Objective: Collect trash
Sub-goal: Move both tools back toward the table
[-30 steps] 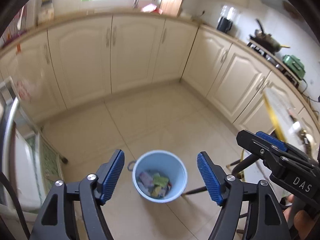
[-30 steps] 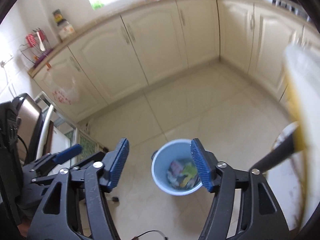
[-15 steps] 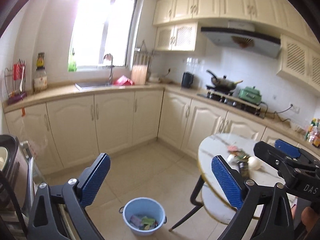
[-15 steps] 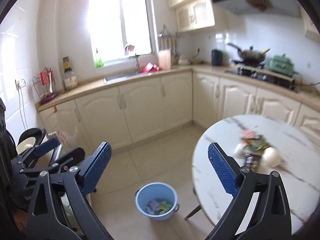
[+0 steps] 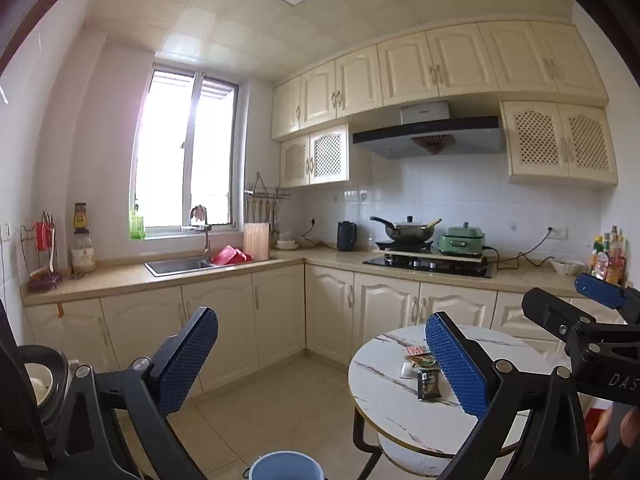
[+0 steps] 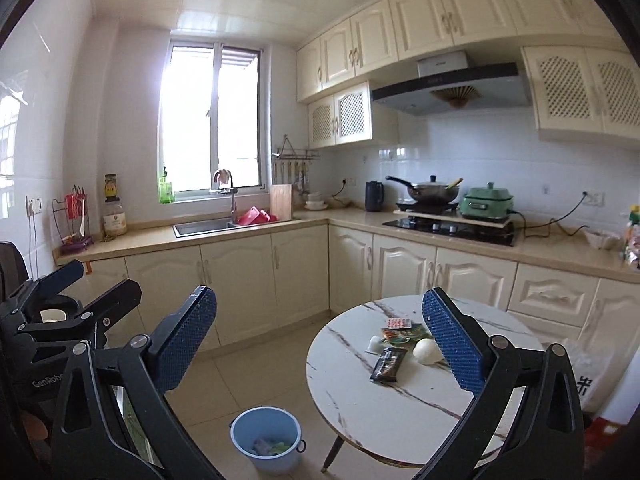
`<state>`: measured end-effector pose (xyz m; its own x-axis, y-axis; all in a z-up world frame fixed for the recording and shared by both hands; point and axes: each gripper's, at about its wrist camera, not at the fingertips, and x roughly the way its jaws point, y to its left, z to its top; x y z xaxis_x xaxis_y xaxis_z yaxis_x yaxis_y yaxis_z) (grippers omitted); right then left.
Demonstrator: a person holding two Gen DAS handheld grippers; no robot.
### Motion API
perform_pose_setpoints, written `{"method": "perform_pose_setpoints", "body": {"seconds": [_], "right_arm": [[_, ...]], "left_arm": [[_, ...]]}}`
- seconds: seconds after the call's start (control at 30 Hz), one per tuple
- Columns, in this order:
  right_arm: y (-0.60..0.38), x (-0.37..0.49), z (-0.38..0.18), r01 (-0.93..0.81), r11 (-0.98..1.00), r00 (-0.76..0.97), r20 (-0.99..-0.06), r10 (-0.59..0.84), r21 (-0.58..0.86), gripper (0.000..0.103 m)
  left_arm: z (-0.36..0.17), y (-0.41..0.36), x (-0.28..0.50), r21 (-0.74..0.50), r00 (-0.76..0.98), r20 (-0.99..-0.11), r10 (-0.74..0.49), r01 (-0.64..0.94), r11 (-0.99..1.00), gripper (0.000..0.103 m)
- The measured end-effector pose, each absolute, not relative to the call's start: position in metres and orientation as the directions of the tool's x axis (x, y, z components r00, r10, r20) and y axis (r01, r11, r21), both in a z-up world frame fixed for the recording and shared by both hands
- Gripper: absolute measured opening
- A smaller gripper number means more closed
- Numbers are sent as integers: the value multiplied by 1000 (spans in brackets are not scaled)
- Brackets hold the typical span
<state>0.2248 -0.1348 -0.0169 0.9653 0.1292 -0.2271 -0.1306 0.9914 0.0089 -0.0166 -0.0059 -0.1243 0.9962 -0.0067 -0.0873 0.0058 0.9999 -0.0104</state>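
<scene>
A round marble table (image 6: 380, 400) carries a small pile of trash: a dark wrapper (image 6: 388, 364), a white crumpled ball (image 6: 426, 350), a red-and-white packet (image 6: 396, 323) and a green wrapper (image 6: 402, 334). The left wrist view shows the same dark wrapper (image 5: 429, 384). A blue bucket (image 6: 240, 420) on the floor left of the table holds several wrappers. My left gripper (image 5: 320, 320) is open and empty, level, well short of the table. My right gripper (image 6: 318, 294) has its jaws opening with nothing between them, above the bucket and short of the pile.
Cream cabinets and a beige counter run along two walls, with a sink (image 6: 202, 226), a kettle (image 6: 374, 196), a wok on the hob (image 6: 430, 192) and a green cooker (image 6: 486, 202). A dark appliance (image 5: 40, 384) stands at far left. A hand (image 5: 616, 436) holds the right gripper.
Both grippers rose and tipped up from looking down into the bucket to facing the kitchen. Their jaws spread wider. The table with the trash came into view.
</scene>
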Motion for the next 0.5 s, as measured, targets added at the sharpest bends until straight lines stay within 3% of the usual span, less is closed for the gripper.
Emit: {"method": "perform_pose_setpoints", "body": {"seconds": [0.2, 0.5], "right_arm": [[-160, 191, 1, -80, 997, 983, -167, 82, 19, 103], [-189, 182, 4, -26, 998, 987, -158, 33, 51, 103]], "left_arm": [[-148, -34, -54, -3, 999, -14, -43, 43, 999, 102], [-170, -38, -56, 23, 998, -20, -61, 62, 998, 102]]}}
